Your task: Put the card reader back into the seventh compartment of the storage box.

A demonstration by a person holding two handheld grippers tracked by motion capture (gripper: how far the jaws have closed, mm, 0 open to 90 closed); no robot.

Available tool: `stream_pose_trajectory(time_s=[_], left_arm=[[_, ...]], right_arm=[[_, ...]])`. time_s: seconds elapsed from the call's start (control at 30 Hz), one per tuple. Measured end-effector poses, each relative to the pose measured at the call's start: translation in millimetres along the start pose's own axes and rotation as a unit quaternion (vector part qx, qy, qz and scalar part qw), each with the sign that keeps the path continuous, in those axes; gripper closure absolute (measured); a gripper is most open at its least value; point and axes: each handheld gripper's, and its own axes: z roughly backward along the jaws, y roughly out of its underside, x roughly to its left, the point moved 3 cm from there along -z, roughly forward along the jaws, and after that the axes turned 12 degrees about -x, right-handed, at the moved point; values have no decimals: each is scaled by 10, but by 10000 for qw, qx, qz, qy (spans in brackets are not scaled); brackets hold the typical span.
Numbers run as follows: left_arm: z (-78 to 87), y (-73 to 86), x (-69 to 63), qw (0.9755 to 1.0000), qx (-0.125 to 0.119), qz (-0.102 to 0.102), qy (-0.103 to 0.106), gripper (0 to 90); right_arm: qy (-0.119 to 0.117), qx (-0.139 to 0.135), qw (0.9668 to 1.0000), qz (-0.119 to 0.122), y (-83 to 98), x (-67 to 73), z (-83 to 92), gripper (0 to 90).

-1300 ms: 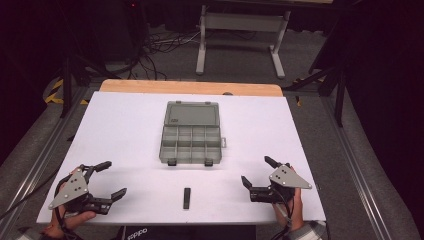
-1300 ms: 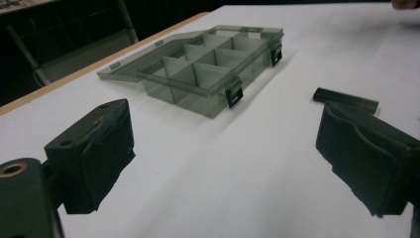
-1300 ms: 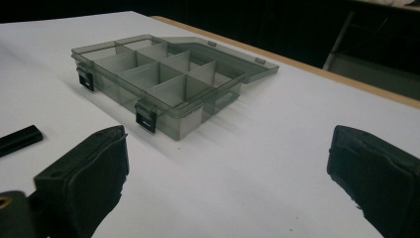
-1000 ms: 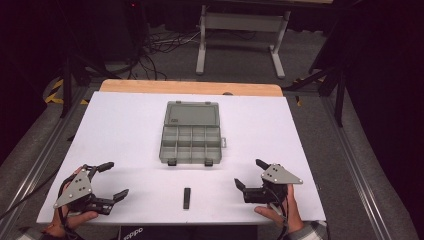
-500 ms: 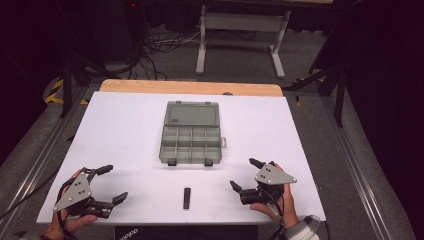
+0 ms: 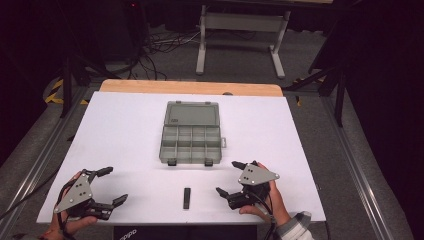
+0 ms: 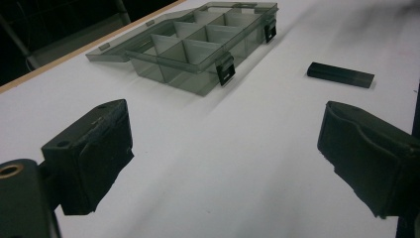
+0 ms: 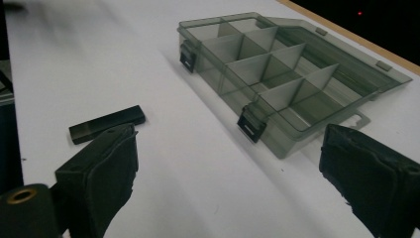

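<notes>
High view, small black stick flat on white table between left gripper and right gripper, both spread empty, right jaws just narrowing slightly, open grey compartment box beyond.

Dark room, grey floor, cables

Open left gripper faces compartment box and black stick.
</notes>
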Motion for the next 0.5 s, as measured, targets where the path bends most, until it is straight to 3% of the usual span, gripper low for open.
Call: stream_pose_trajectory(time_s=[0.37,0.5], left_arm=[[-5,7,-8,10000,18,27,33,76],[-8,11,-1,10000,36,7,33,76]], right_arm=[[-523,387,9978,130,9,188,-194,90],[-616,441,9970,147,6,224,-235,89]])
